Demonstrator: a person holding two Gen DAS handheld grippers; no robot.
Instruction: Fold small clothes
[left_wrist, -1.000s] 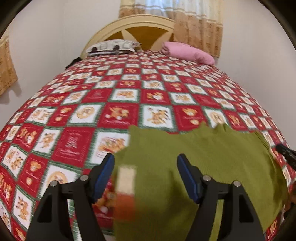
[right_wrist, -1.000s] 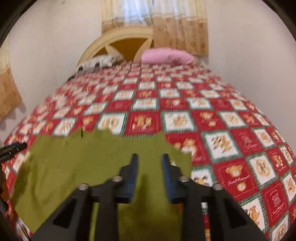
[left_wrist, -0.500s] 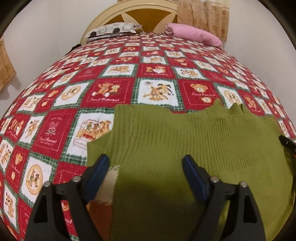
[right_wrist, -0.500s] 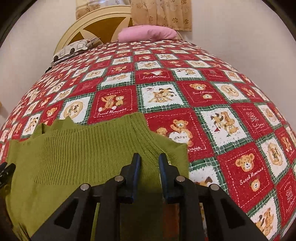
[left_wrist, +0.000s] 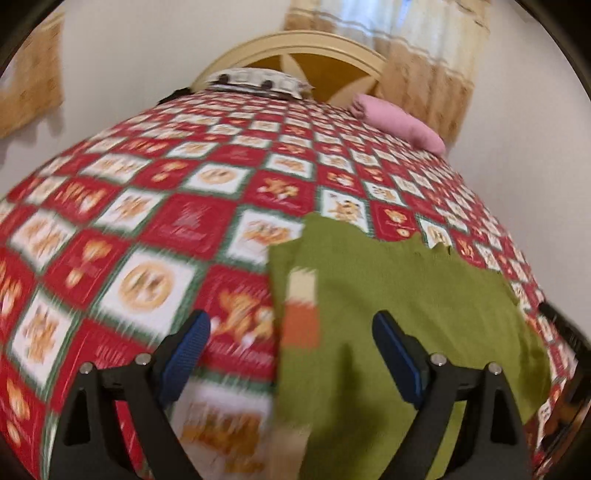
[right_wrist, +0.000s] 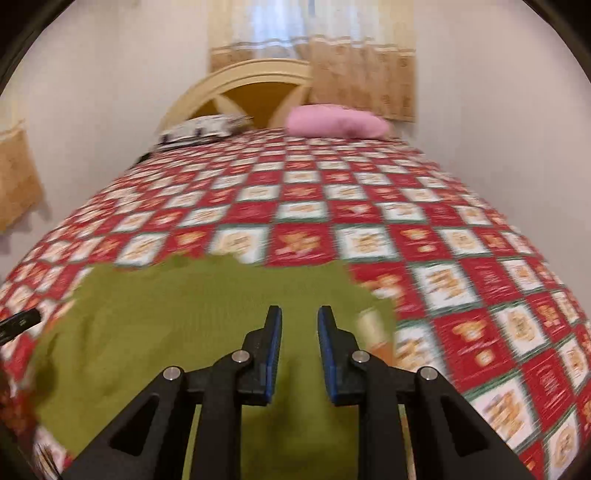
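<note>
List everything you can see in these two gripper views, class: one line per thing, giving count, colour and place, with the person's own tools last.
Sweater: one, olive green with a cream and orange patch, spread flat at the near end of the bed.
Bedspread: one, red, white and green checks with bear prints, covering the bed.
Pink pillow: one, far end, right side.
Patterned pillow: one, white and dark, far end, left side.
Headboard: one, cream and tan, arched, against the wall.
Curtains: tan, behind the headboard.
Left gripper: black with blue pads, open wide over the sweater's left edge.
Right gripper: black with blue pads, narrowly open, above the sweater.
</note>
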